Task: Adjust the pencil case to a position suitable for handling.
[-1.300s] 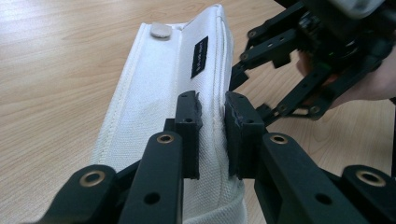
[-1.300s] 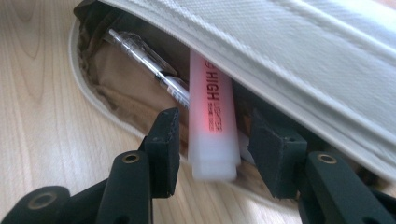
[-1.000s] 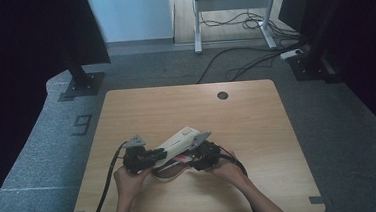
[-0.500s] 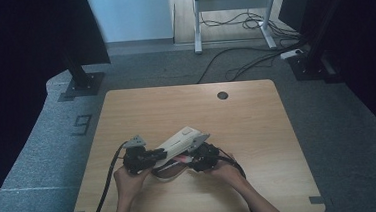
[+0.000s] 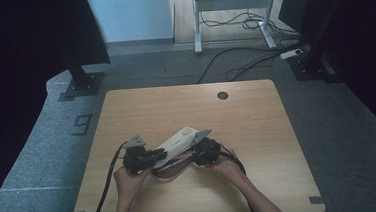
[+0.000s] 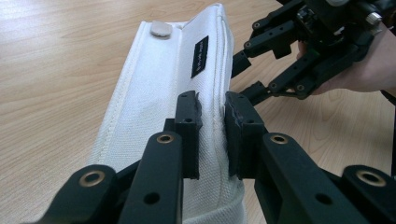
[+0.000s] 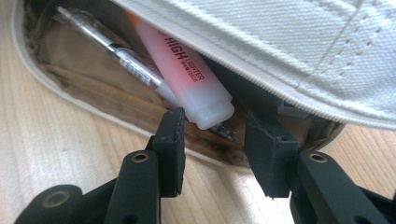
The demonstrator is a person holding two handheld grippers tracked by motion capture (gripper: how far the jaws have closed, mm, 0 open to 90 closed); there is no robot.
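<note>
Your left gripper (image 6: pixel 212 135) pinches the upper flap of the white canvas pencil case (image 6: pixel 159 107) lying on the wooden table (image 5: pixel 257 126). Your right gripper (image 7: pixel 215 154), jaws parted, faces the orange highlighter (image 7: pixel 187 74) inside. If the flap slips, it drops over the opening.

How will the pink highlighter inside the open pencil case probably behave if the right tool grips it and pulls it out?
The highlighter looks like stiff, smooth plastic, so it should hold its shape but may slip between the pads. Its body looks rounded, so it could roll once laid on the table. It lies against a pen inside the pencil case, so pulling it may drag the pen along.
</note>
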